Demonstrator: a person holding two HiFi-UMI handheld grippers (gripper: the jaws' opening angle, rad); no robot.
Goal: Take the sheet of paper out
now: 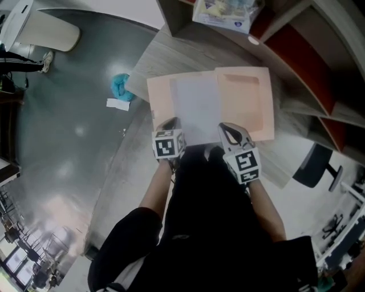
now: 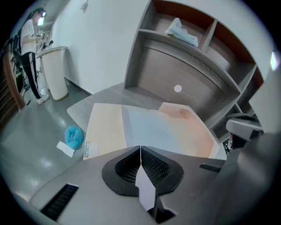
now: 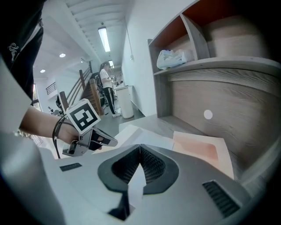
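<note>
- Plainly, the sheet of paper (image 1: 195, 108) lies on top of an open pinkish folder (image 1: 246, 100) on the grey desk (image 1: 171, 54). Its long axis runs from us toward the shelf unit (image 1: 296, 51), a little askew to the desk's front.
- Its near short edge points at us. We hold that edge at two spots, one toward each near corner, while the far part rests over the folder's middle.
- Our left gripper (image 1: 170, 122) has its jaws closed on the near left part of the edge. In the left gripper view a white strip of the sheet (image 2: 147, 189) runs between the dark ribbed pads (image 2: 127, 169).
- Our right gripper (image 1: 227, 130) is likewise clamped on the near right part. The right gripper view shows the paper (image 3: 134, 184) pinched between its closed jaws, and the left gripper (image 3: 107, 141) just beside it.
- The folder's two flaps show on both sides of the sheet, the right flap bare and the left one partly covered.
- A plastic bag (image 1: 222, 11) sits on a shelf above the desk.
- On the floor to the left of the desk lie a blue crumpled thing (image 1: 120, 85) and a small white slip (image 1: 118, 104), near each other.
- A dark office chair (image 1: 316, 165) stands at the right, and a white bin (image 2: 55, 72) well off by the wall.
</note>
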